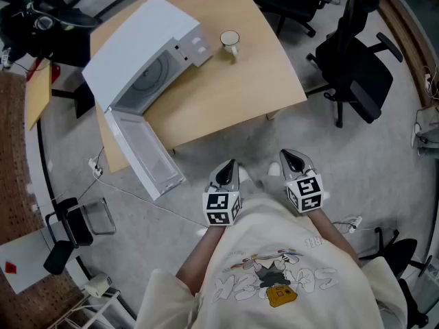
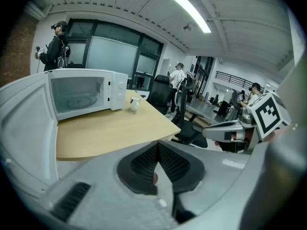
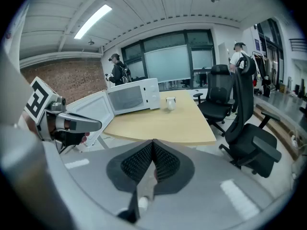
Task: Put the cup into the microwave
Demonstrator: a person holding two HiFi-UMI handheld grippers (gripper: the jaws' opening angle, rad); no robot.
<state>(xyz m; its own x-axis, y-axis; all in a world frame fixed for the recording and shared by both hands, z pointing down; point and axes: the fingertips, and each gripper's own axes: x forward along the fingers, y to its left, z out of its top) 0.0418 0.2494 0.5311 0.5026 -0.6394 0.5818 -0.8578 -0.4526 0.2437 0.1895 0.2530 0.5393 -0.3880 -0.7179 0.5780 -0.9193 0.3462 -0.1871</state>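
Note:
A white cup [image 1: 230, 41] stands on the wooden table [image 1: 233, 94], just right of the white microwave [image 1: 147, 53], whose door [image 1: 147, 153] hangs open past the table's near edge. Both grippers are held close to the person's body, well short of the table. My left gripper [image 1: 229, 165] is shut with nothing between its pads, and so is my right gripper [image 1: 289, 156]. The left gripper view has the cup [image 2: 135, 103] and microwave [image 2: 81, 95] far ahead of the shut left gripper [image 2: 157, 145]. In the right gripper view the cup [image 3: 170, 102] sits beyond the shut right gripper [image 3: 152, 144].
Black office chairs [image 1: 357, 67] stand right of the table. A cable [image 1: 137, 197] runs across the floor near the open door. A brown mat [image 1: 14, 156] and a small black chair [image 1: 68, 228] lie at the left. People stand far off in the room [image 2: 55, 44].

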